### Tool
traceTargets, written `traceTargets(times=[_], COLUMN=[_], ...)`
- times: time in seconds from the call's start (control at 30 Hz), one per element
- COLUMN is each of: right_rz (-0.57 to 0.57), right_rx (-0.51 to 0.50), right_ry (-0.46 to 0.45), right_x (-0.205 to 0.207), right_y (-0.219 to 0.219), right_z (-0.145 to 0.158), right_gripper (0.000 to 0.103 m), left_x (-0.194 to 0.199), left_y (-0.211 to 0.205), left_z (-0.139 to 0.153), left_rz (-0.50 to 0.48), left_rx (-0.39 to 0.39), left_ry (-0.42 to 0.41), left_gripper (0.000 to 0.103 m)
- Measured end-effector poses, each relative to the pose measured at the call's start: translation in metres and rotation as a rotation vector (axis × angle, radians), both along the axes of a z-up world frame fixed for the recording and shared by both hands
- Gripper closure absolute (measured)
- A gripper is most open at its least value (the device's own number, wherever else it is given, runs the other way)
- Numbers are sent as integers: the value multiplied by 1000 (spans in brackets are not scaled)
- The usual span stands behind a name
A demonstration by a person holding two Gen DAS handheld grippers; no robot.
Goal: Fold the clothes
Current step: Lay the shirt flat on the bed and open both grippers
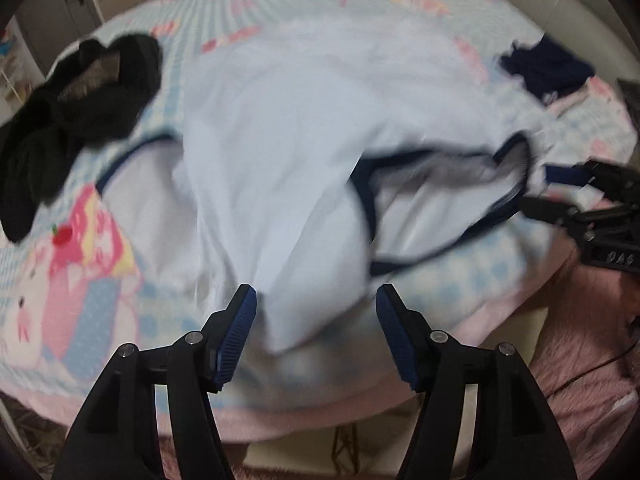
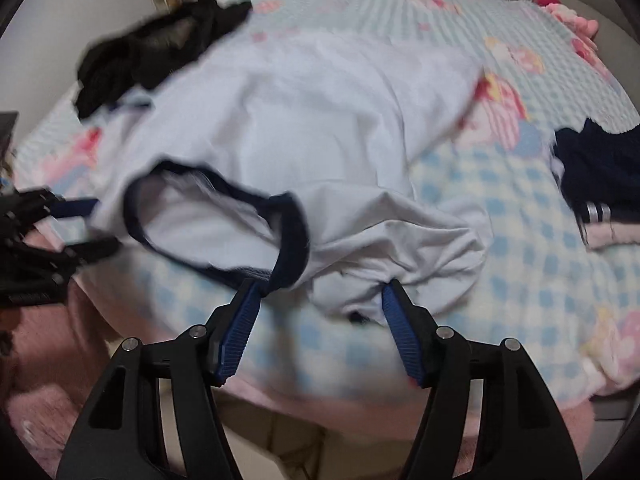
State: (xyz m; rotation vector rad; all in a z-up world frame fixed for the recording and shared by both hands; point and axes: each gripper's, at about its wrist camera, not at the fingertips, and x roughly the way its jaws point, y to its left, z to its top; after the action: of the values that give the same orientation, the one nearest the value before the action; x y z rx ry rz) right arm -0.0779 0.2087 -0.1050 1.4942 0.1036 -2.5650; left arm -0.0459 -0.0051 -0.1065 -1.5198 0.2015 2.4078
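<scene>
The left claw stands wide open at the near edge of the bed, its blue pads apart with a fold of the white shirt bulging between them; whether either pad touches the cloth is hard to tell through the blur. The right claw is likewise spread wide, with the shirt's bunched sleeve and navy-trimmed collar lying between its fingertips, the trim running just up to its left pad; it has clamped on nothing.

Ahead of both claws the shirt sprawls crumpled across the checked, cartoon-printed bed cover.

Each view catches the other claw at its side: the right claw appears at the far right of the left view, beside the collar opening, and the left claw at the far left of the right view.

Farther off, a black garment lies ahead and to the left of the left claw, and a dark navy garment to the right of the right claw. Only the right view shows the navy garment's white stripes and a pink plush thing at the far right edge of the bed.
</scene>
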Motion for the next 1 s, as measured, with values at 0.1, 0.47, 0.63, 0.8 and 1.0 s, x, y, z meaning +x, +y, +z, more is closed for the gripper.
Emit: traceTargets(times=[0.1, 0.47, 0.63, 0.8, 1.0], right_rz=[16, -23, -98, -55, -128], right_rx=[18, 68, -9, -159, -114], right_ry=[9, 28, 52, 62, 59], right_x=[-2, 22, 27, 17, 16], right_y=[-3, 21, 35, 26, 35], right_z=[-1, -11, -5, -4, -10], right_gripper=[36, 34, 34, 43, 50], left_x=[-18, 6, 22, 21, 0], left_y=[11, 25, 1, -7, -4], left_z=[3, -38, -20, -5, -19], left_rz=[33, 28, 94, 144, 214], left_rx=[84, -210, -83, 122, 90], left_ry=[13, 17, 60, 136, 82], left_gripper=[36, 34, 33, 37, 38])
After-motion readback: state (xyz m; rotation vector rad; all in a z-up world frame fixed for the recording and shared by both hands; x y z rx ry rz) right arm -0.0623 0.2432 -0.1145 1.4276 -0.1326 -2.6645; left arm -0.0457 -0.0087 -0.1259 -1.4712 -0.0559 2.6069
